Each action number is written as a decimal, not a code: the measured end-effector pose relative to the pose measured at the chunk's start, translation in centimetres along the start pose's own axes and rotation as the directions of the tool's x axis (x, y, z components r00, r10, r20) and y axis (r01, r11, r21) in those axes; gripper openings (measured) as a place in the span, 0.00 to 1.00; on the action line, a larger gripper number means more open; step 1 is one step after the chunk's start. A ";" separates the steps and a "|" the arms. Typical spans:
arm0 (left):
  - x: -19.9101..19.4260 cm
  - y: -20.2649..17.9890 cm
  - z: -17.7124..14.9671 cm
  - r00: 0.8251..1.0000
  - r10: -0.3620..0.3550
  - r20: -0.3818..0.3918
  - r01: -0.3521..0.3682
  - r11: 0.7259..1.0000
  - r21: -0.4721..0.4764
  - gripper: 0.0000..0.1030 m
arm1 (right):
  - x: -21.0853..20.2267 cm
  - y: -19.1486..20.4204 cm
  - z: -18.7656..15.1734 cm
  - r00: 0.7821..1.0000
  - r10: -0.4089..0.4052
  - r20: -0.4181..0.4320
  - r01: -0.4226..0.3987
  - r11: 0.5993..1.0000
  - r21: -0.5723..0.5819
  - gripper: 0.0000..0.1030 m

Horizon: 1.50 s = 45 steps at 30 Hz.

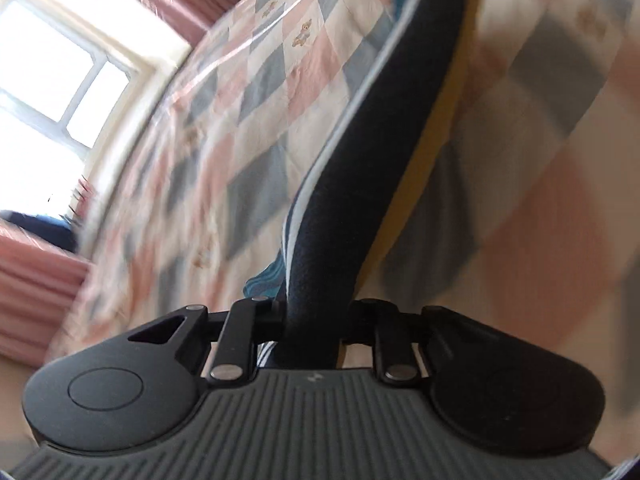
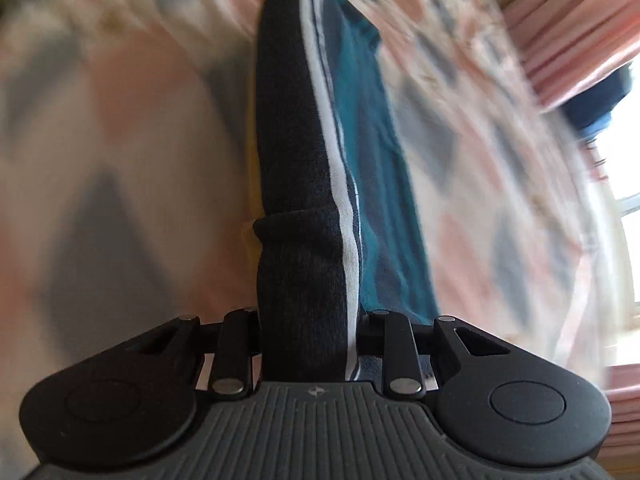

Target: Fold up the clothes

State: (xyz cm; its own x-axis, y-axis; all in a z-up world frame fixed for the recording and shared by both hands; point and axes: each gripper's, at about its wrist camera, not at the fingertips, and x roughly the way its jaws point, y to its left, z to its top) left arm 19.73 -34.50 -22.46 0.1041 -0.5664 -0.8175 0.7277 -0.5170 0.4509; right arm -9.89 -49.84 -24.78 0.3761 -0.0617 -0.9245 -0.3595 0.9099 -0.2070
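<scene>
A striped garment with a dark navy band, white stripes, teal panel and a yellow part is stretched between my two grippers. In the left wrist view my left gripper [image 1: 310, 312] is shut on the navy band [image 1: 360, 160], which runs up and away to the top right. In the right wrist view my right gripper [image 2: 308, 328] is shut on the same navy band [image 2: 292, 152], with the teal panel [image 2: 360, 120] hanging to its right. The fingertips are hidden by the cloth. Both views are motion-blurred.
Below lies a bed with a pink, grey and white checked quilt [image 1: 240, 120], also in the right wrist view [image 2: 120, 120]. A bright window [image 1: 52, 80] and pink curtains [image 1: 32, 280] stand beyond the bed; curtains show at the right [image 2: 580, 28].
</scene>
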 end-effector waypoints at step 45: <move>4.6 -1.3 -3.2 0.990 0.062 0.128 0.072 0.555 -0.829 0.33 | 2.9 -1.0 -9.6 0.972 -0.198 0.123 -0.009 0.494 0.869 0.38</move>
State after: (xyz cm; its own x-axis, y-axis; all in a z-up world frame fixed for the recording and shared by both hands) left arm 21.45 -34.39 -27.96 0.0619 -0.6747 -0.7355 0.9731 0.2047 -0.1059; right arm -16.68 -54.87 -30.33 0.5423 -0.1899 -0.8185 0.5613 0.8068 0.1847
